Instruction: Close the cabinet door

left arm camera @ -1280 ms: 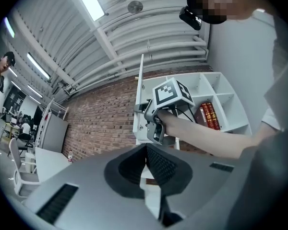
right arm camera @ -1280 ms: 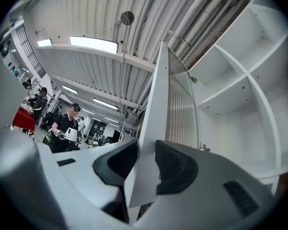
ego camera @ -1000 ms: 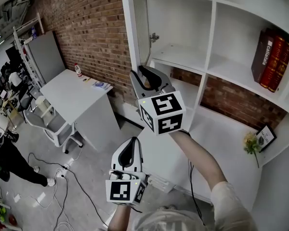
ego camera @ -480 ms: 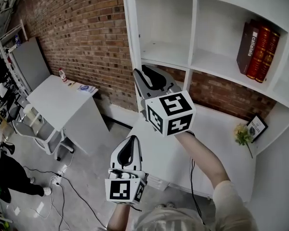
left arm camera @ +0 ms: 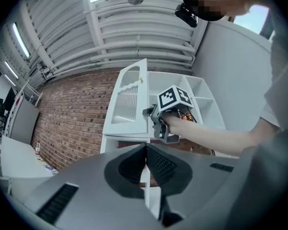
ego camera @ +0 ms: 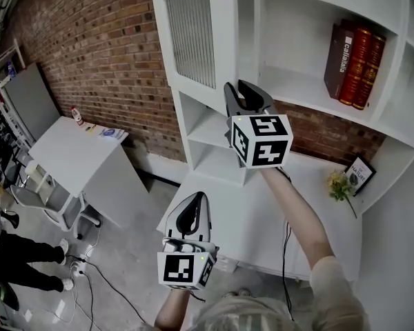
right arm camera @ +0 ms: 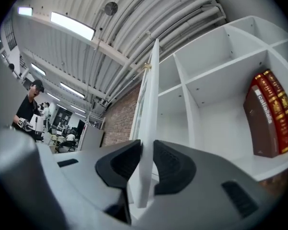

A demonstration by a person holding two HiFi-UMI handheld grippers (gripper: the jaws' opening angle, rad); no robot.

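The white cabinet door (ego camera: 193, 36) with a ribbed glass panel stands partly swung out from the shelf unit (ego camera: 290, 19). My right gripper (ego camera: 243, 92) is at the door's free edge, and in the right gripper view that edge (right arm camera: 151, 104) runs between the two pads of the right gripper (right arm camera: 146, 152). The jaws are closing and the pads touch both faces of the door. My left gripper (ego camera: 195, 200) hangs lower and nearer to me, shut and empty. In the left gripper view the left gripper (left arm camera: 146, 150) points at the door (left arm camera: 127, 102) and the right gripper (left arm camera: 157, 120).
Dark red books (ego camera: 352, 50) stand on a shelf to the right. Yellow flowers (ego camera: 339, 185) and a small picture frame (ego camera: 360, 173) sit on the white desk (ego camera: 248, 216). A grey table (ego camera: 76, 147) stands against the brick wall (ego camera: 90, 47). A person (ego camera: 14, 257) is at the lower left.
The door has swung from edge-on to showing its front panel, with my right gripper moving right along with its edge. My left gripper shifted slightly right.
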